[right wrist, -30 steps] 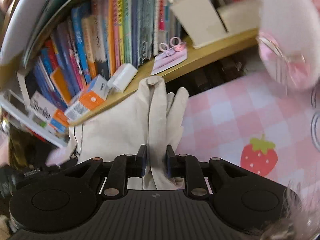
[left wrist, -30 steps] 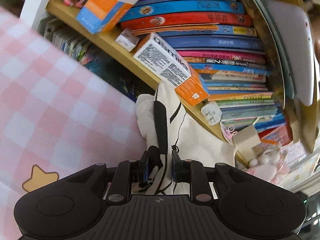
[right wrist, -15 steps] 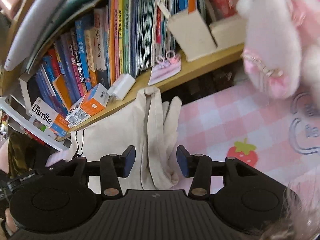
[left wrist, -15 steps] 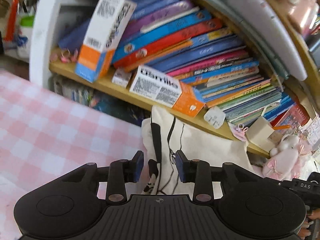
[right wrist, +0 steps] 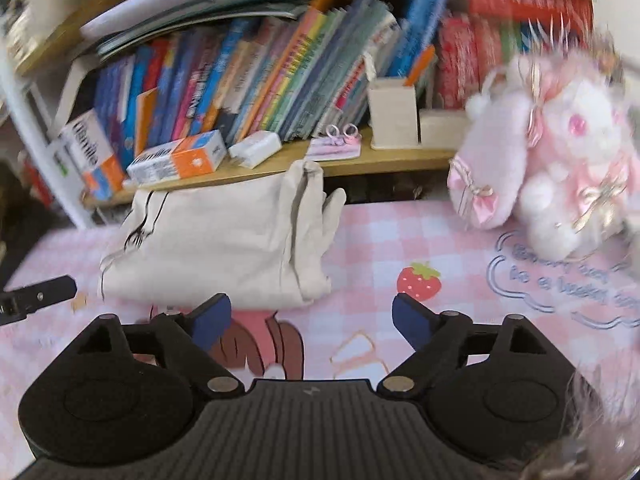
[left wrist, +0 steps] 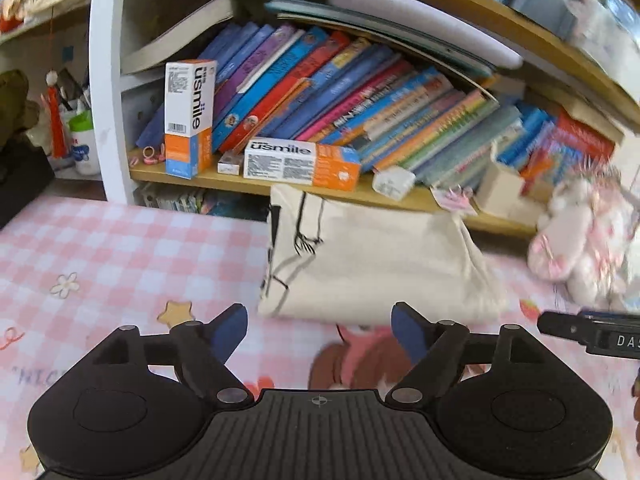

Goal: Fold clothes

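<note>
A cream garment, printed with thin black line art near its left edge, lies folded into a rough rectangle on the pink-and-white checked tabletop, its far edge right up against the low wooden shelf of a bookcase. The left gripper hangs just short of the garment's near edge with its jaws spread wide and nothing between the blue pads. The right gripper is likewise wide open and empty, sitting near the garment's near right corner; from this side the cloth shows a bunched, layered fold along its right edge, with a loose flap sticking out toward the shelf. Neither gripper touches the fabric. On the shelf stand slanting rows of colourful books, an upright white-and-orange usmile box and a second usmile box lying flat just behind the garment. To the right, a fluffy pink-and-white plush toy sits on the tabletop, well apart from the cloth, and a printed strawberry shows on the covering between them. The right view is somewhat motion-blurred
</note>
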A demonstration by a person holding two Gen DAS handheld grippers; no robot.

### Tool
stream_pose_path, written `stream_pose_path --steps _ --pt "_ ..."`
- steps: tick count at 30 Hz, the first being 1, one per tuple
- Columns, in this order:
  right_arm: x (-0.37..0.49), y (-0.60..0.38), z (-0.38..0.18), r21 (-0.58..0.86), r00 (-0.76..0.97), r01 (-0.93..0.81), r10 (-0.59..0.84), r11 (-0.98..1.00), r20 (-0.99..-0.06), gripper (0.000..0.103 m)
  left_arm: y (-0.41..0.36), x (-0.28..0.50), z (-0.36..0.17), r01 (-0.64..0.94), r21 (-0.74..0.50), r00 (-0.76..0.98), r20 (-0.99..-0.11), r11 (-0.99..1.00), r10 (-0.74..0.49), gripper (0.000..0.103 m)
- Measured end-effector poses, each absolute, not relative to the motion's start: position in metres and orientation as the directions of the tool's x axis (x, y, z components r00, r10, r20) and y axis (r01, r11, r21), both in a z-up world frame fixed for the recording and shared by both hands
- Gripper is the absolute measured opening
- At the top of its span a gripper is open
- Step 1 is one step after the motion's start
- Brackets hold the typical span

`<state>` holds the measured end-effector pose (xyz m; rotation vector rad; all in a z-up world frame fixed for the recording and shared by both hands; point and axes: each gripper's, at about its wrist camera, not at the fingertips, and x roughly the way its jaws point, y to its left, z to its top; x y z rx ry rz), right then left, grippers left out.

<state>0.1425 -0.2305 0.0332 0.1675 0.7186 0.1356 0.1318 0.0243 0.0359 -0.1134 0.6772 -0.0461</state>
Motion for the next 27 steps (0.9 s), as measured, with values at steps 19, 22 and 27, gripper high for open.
stream_pose_path --steps 19,22,27 --pt "0.029 -0.217 0.031 0.055 0.782 0.012 0.025 0.998 -0.622 0.101 -0.032 0.035 0.025 -0.101 -0.033 0.769 -0.636 0.994 0.057 0.098" --pt "0.022 -0.219 0.030 0.048 0.793 0.015 0.018 0.999 -0.609 0.102 -0.035 0.033 0.023 -0.107 -0.008 0.771 -0.632 0.994 0.078 0.099" --pt "0.024 -0.218 0.028 0.044 0.784 -0.001 0.028 0.999 -0.620 0.103 -0.039 0.031 0.021 -0.106 0.006 0.769 -0.633 0.994 0.086 0.099"
